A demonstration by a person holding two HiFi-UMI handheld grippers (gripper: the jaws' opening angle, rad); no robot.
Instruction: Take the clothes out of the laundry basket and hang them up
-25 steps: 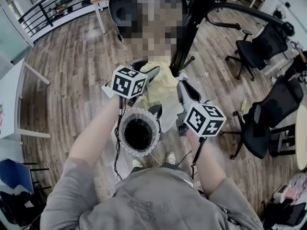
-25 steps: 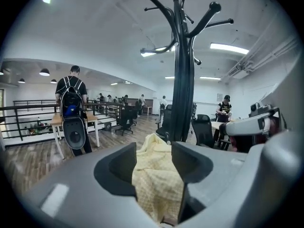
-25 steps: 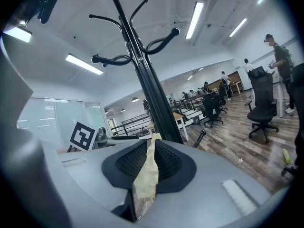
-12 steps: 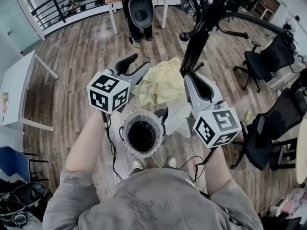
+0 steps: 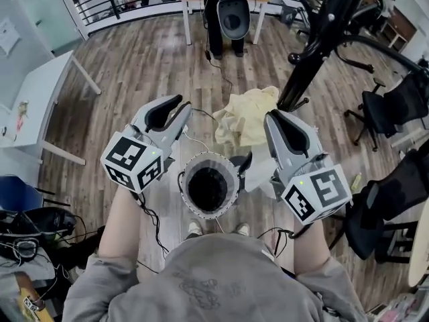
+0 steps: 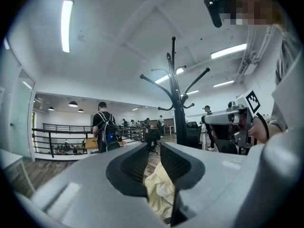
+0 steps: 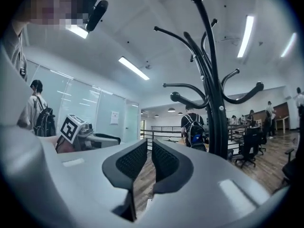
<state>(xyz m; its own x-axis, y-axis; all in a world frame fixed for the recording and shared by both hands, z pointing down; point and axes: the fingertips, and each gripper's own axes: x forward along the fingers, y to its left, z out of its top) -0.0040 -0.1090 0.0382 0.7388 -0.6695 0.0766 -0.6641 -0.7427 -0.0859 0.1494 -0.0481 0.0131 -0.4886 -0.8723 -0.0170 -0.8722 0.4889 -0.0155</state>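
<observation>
Clamping anything, was the left gripper point(image 6: 153, 146)? — Desk

Its jaws stood a narrow gap apart. The yellow garment point(image 5: 244, 116) showed low in that gap in the left gripper view. The head view, though, put it ahead of the tips, bunched beside the foot of the coat rack point(image 5: 315, 42). Whether any cloth touched the jaws could not be told. — Photographer

And the right gripper point(image 7: 149, 144)? — Desk

Its jaws were only a thin slit apart, with nothing between them. The wooden floor point(image 5: 134, 66) showed through the slit. In the head view a white cloth point(image 5: 258, 176) showed just beside that gripper, between it and the round basket point(image 5: 209, 158) by the person's shoes. — Photographer

What was lost to the cameras? — Desk

The basket's inside was dark, and its contents could not be made out. In the left gripper view, the gripper's own body cut off the garment's lower end. It was unclear whether the garment lay on the floor or hung low on the rack. The rack's pole ran out of the head view's top edge. A person with a backpack point(image 6: 103, 127) stood small in the background of both gripper views. — Photographer
</observation>
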